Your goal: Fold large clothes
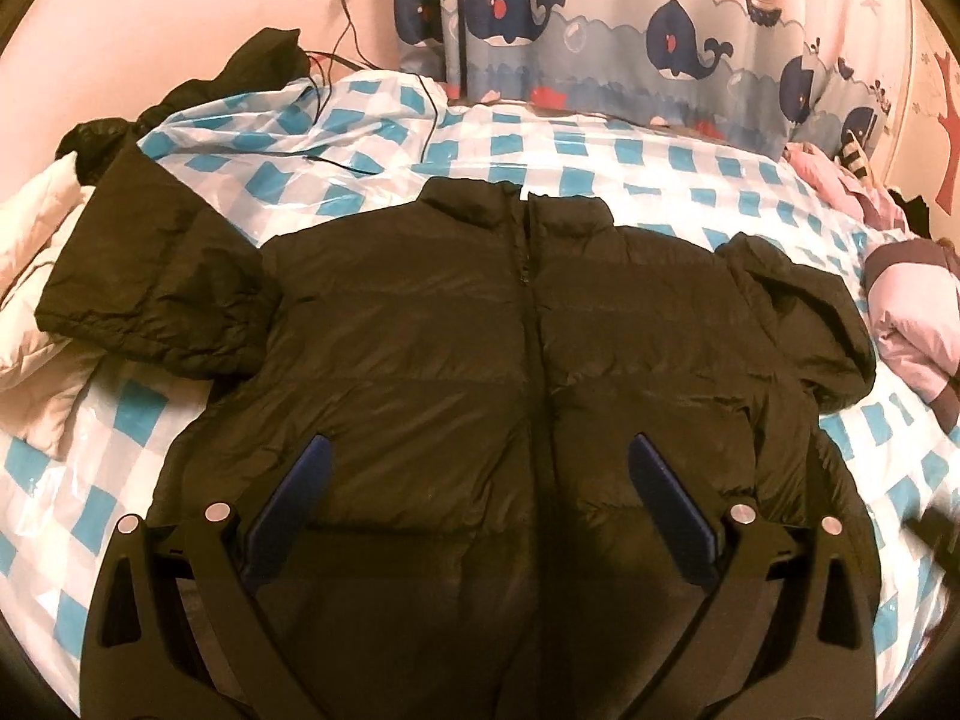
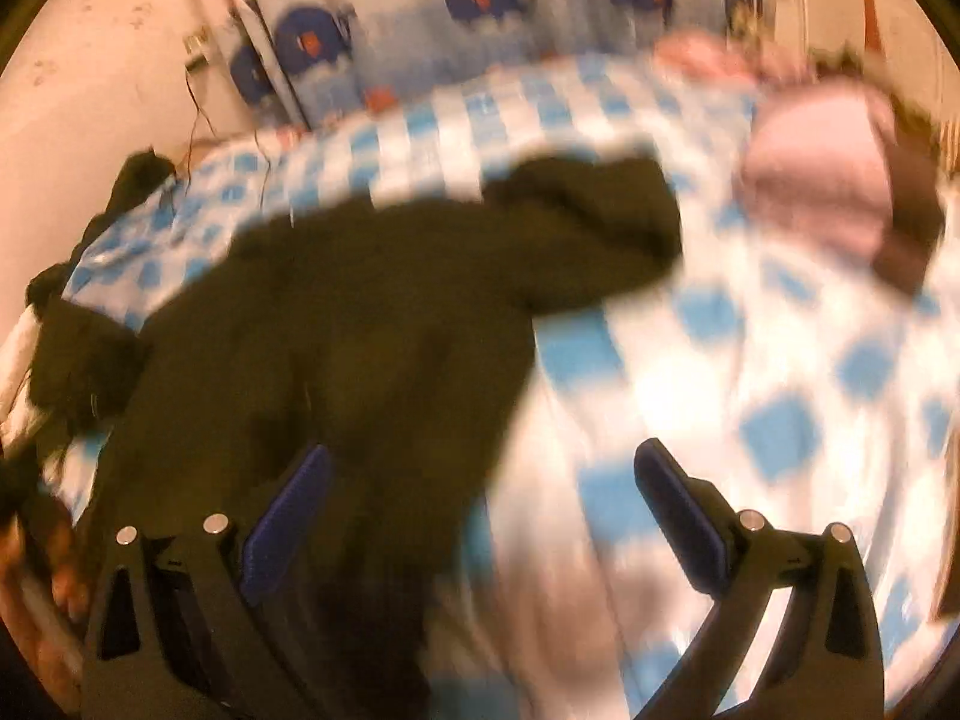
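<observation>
A dark puffer jacket lies face up and zipped on the blue-and-white checked bed cover, collar toward the far side. Its left sleeve is spread out to the left and its right sleeve is bent by its side. My left gripper is open and empty, above the jacket's lower front. The right wrist view is blurred. In it the jacket lies left of centre, with one sleeve reaching right. My right gripper is open and empty, above the jacket's right edge and the bed cover.
A white quilted garment lies at the left. Pink clothes are piled at the right; they also show in the right wrist view. A whale-print curtain hangs behind the bed. Thin cables run from a wall socket onto the cover.
</observation>
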Tool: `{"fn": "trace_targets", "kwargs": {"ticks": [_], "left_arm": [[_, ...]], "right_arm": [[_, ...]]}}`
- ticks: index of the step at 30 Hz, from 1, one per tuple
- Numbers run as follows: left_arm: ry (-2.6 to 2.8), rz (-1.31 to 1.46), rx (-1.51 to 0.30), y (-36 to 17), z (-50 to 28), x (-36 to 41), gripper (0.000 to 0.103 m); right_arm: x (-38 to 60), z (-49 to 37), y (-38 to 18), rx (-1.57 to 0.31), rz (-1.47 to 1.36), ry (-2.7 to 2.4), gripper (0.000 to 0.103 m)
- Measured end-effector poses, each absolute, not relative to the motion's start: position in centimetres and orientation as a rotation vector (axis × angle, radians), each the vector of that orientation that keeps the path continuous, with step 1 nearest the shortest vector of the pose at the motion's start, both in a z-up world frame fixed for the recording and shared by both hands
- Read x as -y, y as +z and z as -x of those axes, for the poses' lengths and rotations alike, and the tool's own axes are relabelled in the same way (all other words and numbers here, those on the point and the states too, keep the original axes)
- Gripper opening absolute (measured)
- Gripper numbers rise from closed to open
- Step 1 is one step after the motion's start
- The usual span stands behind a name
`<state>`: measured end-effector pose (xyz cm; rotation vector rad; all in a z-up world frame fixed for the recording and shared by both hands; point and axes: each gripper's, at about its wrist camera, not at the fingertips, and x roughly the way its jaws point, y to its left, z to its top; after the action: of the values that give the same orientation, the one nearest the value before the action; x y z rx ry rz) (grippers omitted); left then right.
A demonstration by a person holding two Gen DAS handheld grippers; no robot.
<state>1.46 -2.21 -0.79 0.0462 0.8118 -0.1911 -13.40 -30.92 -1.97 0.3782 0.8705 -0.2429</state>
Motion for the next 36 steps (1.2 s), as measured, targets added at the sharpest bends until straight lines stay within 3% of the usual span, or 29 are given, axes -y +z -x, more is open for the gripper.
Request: {"fn": "trace_targets", "kwargs": {"ticks": [5,8,9,10,11,13,16,19,21,22,24,26,28,32,36], "left_arm": [[-0.208,-0.019,-0.84,-1.0,-1.7,1.9,0.095],[-0.23,0.008,-0.854,-0.8,-1.6,1.6,0.095],[-0.235,0.017,-0.855,-0.7,-1.6,1.5,0.095],[-0.24,0.027,-0.855,-0.6,-1.6,1.3,0.095],[-0.24,0.028,-0.852,-0.5,-1.5,1.2,0.095],[-0.24,0.029,-0.85,-0.3,-1.3,0.9,0.095],[-0.249,0.034,-0.855,-0.2,-1.2,0.7,0.095],[-0.254,0.033,-0.864,-0.3,-1.3,0.6,0.095],[-0.258,0.036,-0.875,-0.4,-1.5,0.4,0.095],[-0.261,0.038,-0.881,-0.6,-1.6,0.5,0.095],[-0.265,0.035,-0.895,-0.9,-1.8,0.7,0.095],[-0.257,0.039,-0.908,-1.3,-2.0,0.7,0.095],[-0.273,0.057,-0.924,-1.6,-2.3,0.8,0.095],[-0.268,0.061,-0.937,-2.3,-3.0,1.1,0.095],[-0.283,0.077,-0.962,-3.1,-3.5,1.6,0.095]], "right_arm": [[28.2,14.5,-6.1,-1.046,-0.436,-0.064,0.097],[25.2,13.7,-7.1,-1.054,-0.403,0.059,0.095],[24.3,13.6,-7.0,-1.035,-0.386,0.093,0.078],[23.9,13.5,-7.0,-1.033,-0.362,0.101,0.029],[23.8,13.4,-7.0,-1.04,-0.359,0.098,0.02],[24.8,13.9,-5.6,-1.006,-0.407,0.129,0.015],[26.9,15.5,-2.4,-0.979,-0.39,0.127,0.014],[30.2,17.3,-0.1,-0.983,-0.391,0.069,0.014],[31.0,17.6,-1.5,-1.104,-0.38,0.086,0.018],[31.1,17.7,-3.3,-1.216,-0.366,0.101,0.031],[31.8,18.7,-4.7,-1.293,-0.299,0.032,0.048],[34.3,19.3,-2.0,-1.154,-0.358,-0.043,0.059],[36.6,18.5,1.9,-0.984,-0.348,-0.182,0.08],[35.3,9.1,6.8,-0.855,-0.099,-0.225,0.093],[32.2,-3.2,4.4,-0.855,0.363,-0.304,0.095]]}}
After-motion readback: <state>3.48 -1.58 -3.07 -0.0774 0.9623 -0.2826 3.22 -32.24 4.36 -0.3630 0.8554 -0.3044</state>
